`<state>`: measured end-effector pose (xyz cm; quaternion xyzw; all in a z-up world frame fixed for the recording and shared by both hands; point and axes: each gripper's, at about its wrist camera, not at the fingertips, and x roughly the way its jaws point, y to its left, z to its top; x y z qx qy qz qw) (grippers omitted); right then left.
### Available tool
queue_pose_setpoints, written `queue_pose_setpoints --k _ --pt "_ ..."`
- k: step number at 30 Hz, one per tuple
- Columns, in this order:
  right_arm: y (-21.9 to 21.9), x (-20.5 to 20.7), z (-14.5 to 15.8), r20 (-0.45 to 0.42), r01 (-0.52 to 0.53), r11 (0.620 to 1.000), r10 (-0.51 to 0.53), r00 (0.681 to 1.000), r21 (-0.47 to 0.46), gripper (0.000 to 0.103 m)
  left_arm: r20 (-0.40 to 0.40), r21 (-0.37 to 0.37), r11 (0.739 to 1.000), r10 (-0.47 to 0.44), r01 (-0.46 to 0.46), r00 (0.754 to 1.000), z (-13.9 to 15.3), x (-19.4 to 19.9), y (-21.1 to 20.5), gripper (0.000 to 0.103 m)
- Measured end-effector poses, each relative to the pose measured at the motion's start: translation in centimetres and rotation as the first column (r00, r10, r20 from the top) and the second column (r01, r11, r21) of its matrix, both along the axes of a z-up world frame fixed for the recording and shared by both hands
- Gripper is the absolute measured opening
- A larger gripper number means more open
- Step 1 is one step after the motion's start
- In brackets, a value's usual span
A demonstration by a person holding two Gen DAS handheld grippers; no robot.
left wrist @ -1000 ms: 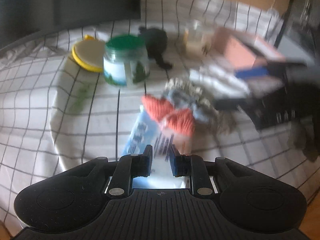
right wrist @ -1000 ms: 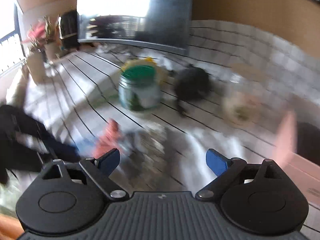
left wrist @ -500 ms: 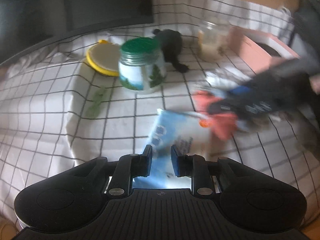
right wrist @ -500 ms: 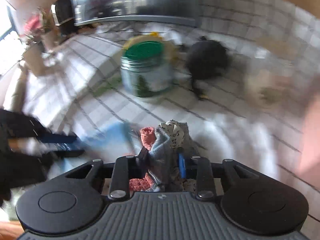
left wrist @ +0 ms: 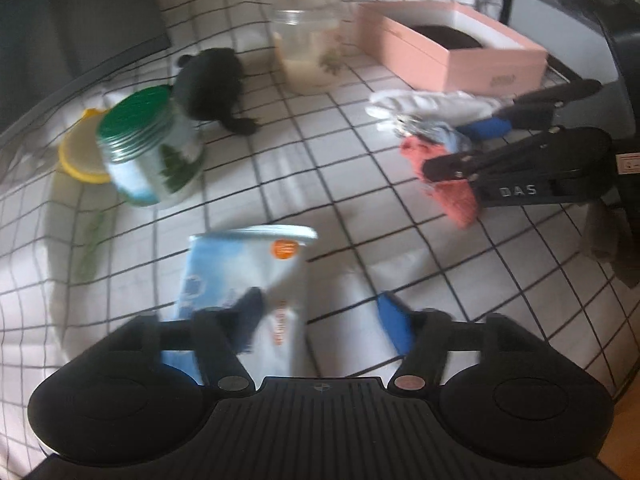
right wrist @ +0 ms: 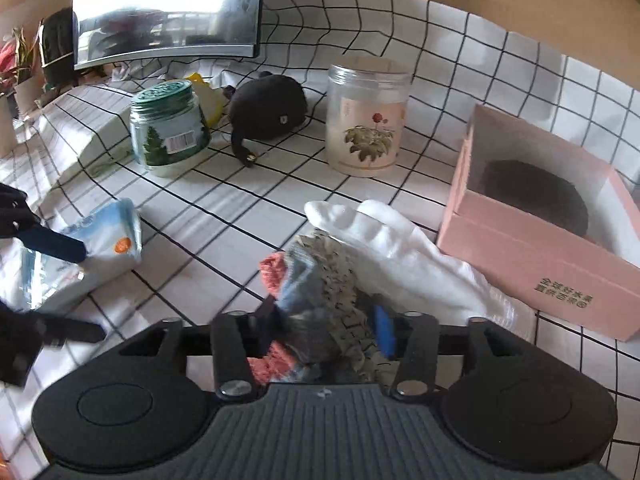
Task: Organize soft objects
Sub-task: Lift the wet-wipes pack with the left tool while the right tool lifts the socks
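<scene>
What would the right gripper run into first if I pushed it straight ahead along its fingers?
The right gripper, shut on the sock bundle, would likely first push it into the white glove just ahead; beyond stands the clear floral jar. Depth is uncertain.

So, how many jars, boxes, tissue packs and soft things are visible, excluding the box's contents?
Jars: 2 (green-lidded jar, floral jar)
Boxes: 1 (pink box)
Tissue packs: 1 (tissue pack)
Soft things: 3 (black pouch, white glove, sock bundle)
Total: 7

A green-lidded glass jar stands left of a black plush toy. Right of the toy stands a clear flower-printed plastic jar, and farther right a pink cardboard box.
</scene>
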<state>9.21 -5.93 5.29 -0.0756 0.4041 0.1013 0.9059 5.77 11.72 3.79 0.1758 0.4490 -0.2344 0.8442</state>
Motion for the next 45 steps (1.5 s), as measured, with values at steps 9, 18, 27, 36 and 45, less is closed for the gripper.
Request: queue_pose_setpoints --k 9,18,27,36,45 --pt "-1.2 -0.2 -0.8 0.039 0.069 0.996 -0.071 0.997 0.065 0.08 0.055 0.066 0.985 0.153 -0.156 0.987 0.1 1.0 2.4 0.075" --pt "-1.0 -0.1 -0.9 0.04 0.067 0.996 -0.069 0.997 0.062 0.082 0.03 0.028 0.992 0.12 -0.121 0.992 -0.9 1.5 2.4 0.099" --pt "-1.1 -0.2 -1.0 0.036 0.053 0.997 -0.055 0.998 0.064 0.088 -0.01 -0.085 0.966 0.244 -0.244 0.97 -1.6 3.8 5.3 0.1" --pt "-0.6 0.3 -1.1 -0.025 0.013 0.998 -0.012 1.0 0.056 0.103 0.009 -0.102 0.973 0.209 -0.207 0.978 -1.2 3.5 4.7 0.088" --pt "0.9 0.3 -0.3 -0.069 0.01 1.0 -0.009 0.998 0.02 0.098 -0.023 -0.189 0.944 0.271 -0.271 0.962 -0.1 2.6 6.3 0.087"
